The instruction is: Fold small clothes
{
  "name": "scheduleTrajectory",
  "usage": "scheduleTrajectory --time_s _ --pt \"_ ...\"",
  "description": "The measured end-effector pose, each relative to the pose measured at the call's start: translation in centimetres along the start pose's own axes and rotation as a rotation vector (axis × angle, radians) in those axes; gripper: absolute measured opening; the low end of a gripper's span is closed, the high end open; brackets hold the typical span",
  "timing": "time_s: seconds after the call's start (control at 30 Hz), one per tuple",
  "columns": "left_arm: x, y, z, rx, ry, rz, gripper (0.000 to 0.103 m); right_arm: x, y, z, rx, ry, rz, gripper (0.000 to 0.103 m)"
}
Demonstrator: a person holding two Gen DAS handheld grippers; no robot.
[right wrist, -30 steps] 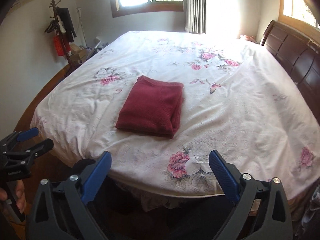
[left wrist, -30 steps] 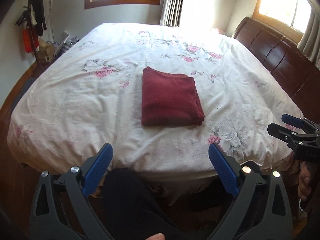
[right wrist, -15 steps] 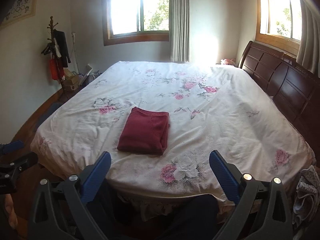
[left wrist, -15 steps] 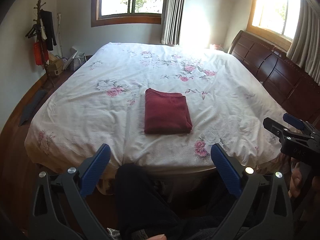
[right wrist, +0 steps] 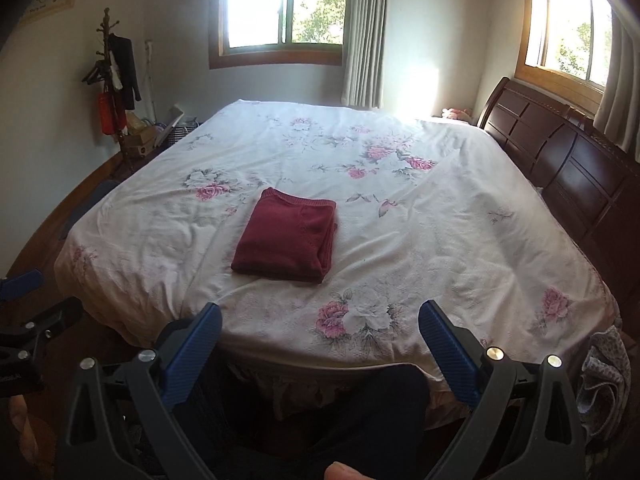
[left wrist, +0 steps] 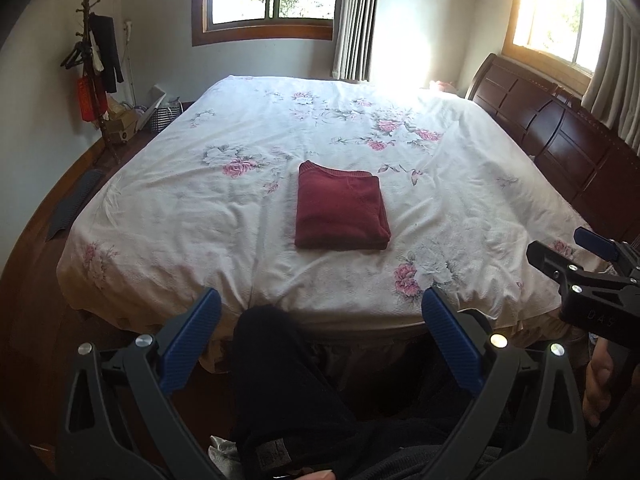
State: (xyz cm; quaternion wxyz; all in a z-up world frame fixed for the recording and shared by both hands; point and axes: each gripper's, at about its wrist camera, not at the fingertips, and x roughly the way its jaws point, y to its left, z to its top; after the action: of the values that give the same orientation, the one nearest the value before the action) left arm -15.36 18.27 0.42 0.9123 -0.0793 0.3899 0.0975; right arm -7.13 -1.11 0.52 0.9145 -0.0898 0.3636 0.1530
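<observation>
A dark red knitted garment (left wrist: 340, 208) (right wrist: 288, 236) lies folded into a neat rectangle on the white floral bedspread (left wrist: 200, 208) (right wrist: 440, 240), near the middle of the bed's near half. My left gripper (left wrist: 320, 320) hangs open below the bed's near edge, well back from the garment, nothing between its blue pads. My right gripper (right wrist: 320, 332) is likewise open and empty, held off the bed's front edge. The right gripper (left wrist: 568, 258) also shows at the right edge of the left wrist view, and the left gripper (right wrist: 36, 304) at the left edge of the right wrist view.
A dark wooden headboard (left wrist: 560, 144) runs along the bed's right side. A coat stand (left wrist: 94, 60) with hanging clothes and boxes fills the far left corner. A person's dark-clothed legs (left wrist: 288, 392) are below the grippers. A patterned cloth (right wrist: 600, 376) hangs at the bed's right corner.
Both grippers have pulled back and up from the bed, so the folded garment looks smaller and farther away. Windows and walls came into view. Both stay open.
</observation>
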Motion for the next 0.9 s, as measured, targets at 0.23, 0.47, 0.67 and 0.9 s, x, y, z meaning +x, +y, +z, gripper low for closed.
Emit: scheduleTrajectory --time_s 0.23,0.47,0.67,0.9 --pt "0.3 0.2 0.8 0.006 0.003 0.019 0.1 0.4 0.1 0.4 0.016 -0.003 0.022 0.099" --pt "0.9 0.5 1.6 -0.007 0.003 0.03 0.1 0.8 0.8 0.6 -0.005 -0.021 0.032 0.099" --pt "1.1 0.5 1.8 -0.008 0.003 0.037 0.1 1.6 0.9 0.5 -0.01 -0.006 0.05 0.099" --pt "1.3 0.7 2.0 -0.009 0.006 0.036 0.1 1.9 0.8 0.5 -0.01 -0.001 0.045 0.099"
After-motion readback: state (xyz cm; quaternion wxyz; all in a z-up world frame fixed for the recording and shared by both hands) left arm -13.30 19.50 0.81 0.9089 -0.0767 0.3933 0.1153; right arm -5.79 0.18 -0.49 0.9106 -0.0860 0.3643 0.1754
